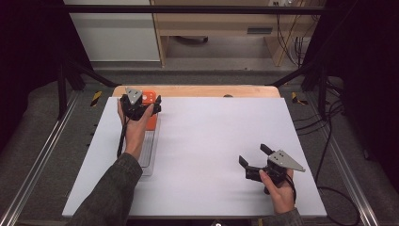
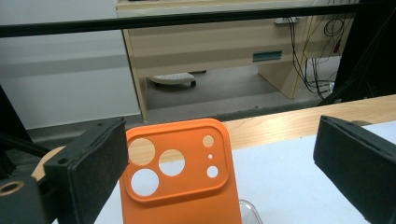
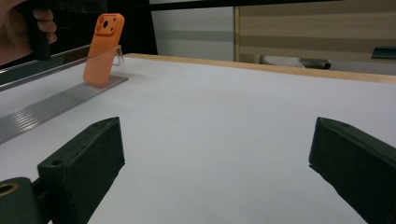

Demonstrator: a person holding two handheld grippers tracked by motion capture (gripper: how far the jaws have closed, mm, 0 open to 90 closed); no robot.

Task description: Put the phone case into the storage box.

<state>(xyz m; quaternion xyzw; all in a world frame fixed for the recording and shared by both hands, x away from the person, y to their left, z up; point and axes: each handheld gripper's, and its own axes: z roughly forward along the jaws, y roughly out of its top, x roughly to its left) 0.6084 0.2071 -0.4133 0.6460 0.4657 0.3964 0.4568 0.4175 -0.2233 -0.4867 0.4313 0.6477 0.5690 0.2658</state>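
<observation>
An orange phone case (image 2: pixel 180 179) with camera cut-outs stands upright, leaning in a clear ridged stand (image 1: pixel 147 153) at the table's far left. My left gripper (image 2: pixel 222 144) is open around the case, one jaw close to its left edge and the other well off to the right, neither gripping. From above, the left gripper (image 1: pixel 142 104) sits just over the case (image 1: pixel 150 121). My right gripper (image 1: pixel 253 154) rests low over the white table (image 1: pixel 207 136) at the front right, open (image 3: pixel 215 154) with nothing between its jaws. It looks toward the case (image 3: pixel 103 46).
The clear stand (image 3: pixel 46 107) runs as a long ridged strip toward the near edge. A wooden strip (image 1: pixel 197 91) borders the table's far edge. Black frame bars and cables surround the table. A hand (image 3: pixel 21 28) holding the left gripper is at the upper left of the right gripper view.
</observation>
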